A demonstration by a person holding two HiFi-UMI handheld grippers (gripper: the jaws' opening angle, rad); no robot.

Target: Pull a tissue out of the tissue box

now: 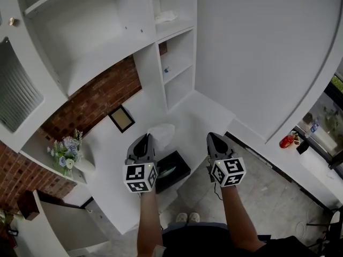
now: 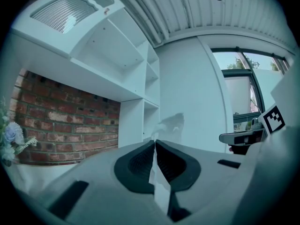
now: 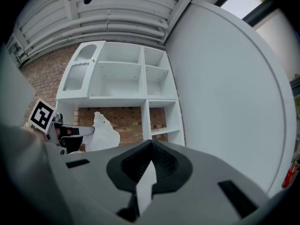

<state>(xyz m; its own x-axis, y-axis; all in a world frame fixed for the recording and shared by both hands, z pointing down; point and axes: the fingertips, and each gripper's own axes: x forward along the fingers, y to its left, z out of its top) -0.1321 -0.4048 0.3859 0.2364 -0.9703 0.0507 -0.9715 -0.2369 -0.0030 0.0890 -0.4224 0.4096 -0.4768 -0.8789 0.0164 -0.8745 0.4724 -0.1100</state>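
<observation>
At eleven o'clock off the tissue box (image 1: 172,171), my left gripper (image 1: 145,138) jaws pinch the tissue (image 1: 162,134); right gripper (image 1: 211,137) jaws pressed together, empty. Jerking risks tearing.

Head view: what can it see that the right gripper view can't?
Only the head view shows the black tissue box, the flowers and the person's shoes. Only the right gripper view shows the ribbed ceiling. Both show the white tissue pinched in the left gripper, the white shelves and the brick wall.
</observation>
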